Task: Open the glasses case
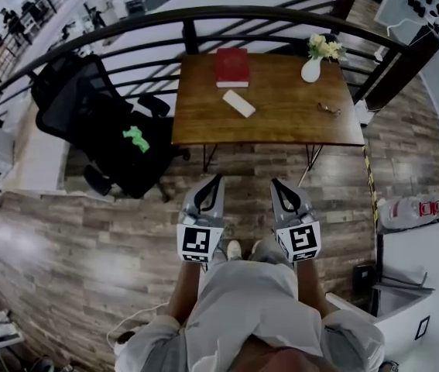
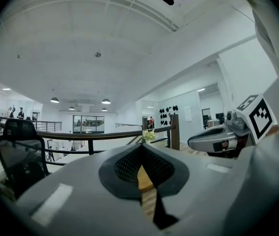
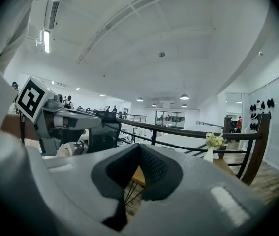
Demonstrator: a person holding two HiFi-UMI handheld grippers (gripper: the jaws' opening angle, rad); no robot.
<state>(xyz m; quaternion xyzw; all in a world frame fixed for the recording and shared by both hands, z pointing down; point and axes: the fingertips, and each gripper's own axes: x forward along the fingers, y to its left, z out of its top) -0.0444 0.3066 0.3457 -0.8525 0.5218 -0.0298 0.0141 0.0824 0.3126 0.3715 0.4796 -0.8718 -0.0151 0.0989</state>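
Note:
The white glasses case [image 1: 238,103] lies shut on the wooden table [image 1: 281,126], just in front of a red book [image 1: 231,67]. My left gripper [image 1: 218,178] and right gripper [image 1: 276,183] are side by side over the floor, short of the table's near edge, both pointing at it. Both are shut with nothing between the jaws. In the left gripper view the jaws [image 2: 140,147] meet at the tip, and a sliver of table [image 2: 144,178] shows behind them. The right gripper view shows the same, with jaws [image 3: 140,147] together. The case is hidden in both gripper views.
A white vase of flowers [image 1: 311,70] stands at the table's far right, and a pair of glasses [image 1: 328,108] lies near its right edge. A black office chair [image 1: 103,122] stands left of the table. A dark curved railing [image 1: 204,18] runs behind it.

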